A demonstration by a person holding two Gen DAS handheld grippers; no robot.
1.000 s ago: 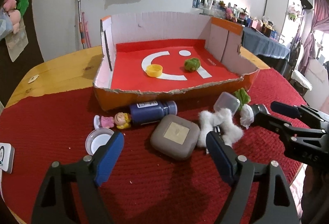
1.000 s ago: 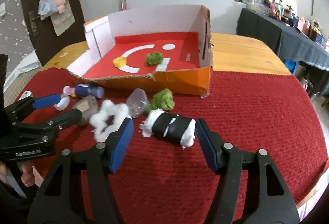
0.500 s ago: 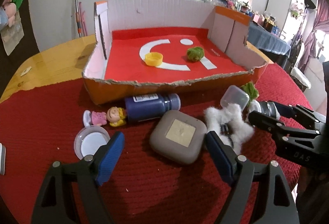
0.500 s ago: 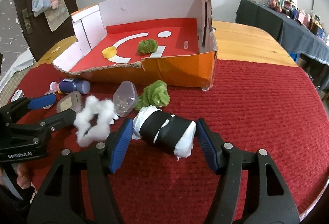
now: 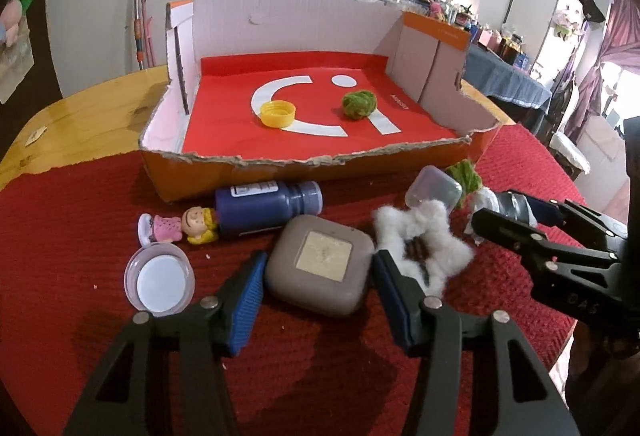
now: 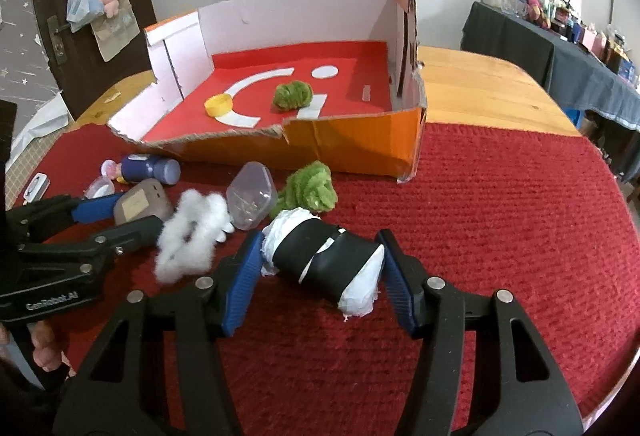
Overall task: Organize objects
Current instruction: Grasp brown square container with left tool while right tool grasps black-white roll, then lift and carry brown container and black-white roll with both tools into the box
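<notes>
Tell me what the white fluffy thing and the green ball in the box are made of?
The white fluffy thing looks like cotton wool or stuffing: matte, wispy, with ragged edges. The green ball in the cardboard box looks like fuzzy yarn or pipe cleaner bundled up: its surface is looped and furry. Neither can be told for sure by looks alone.

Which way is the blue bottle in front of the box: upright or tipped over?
Tipped over. The blue bottle lies on its side on the red cloth, cap end pointing right, base against the doll's head.
</notes>
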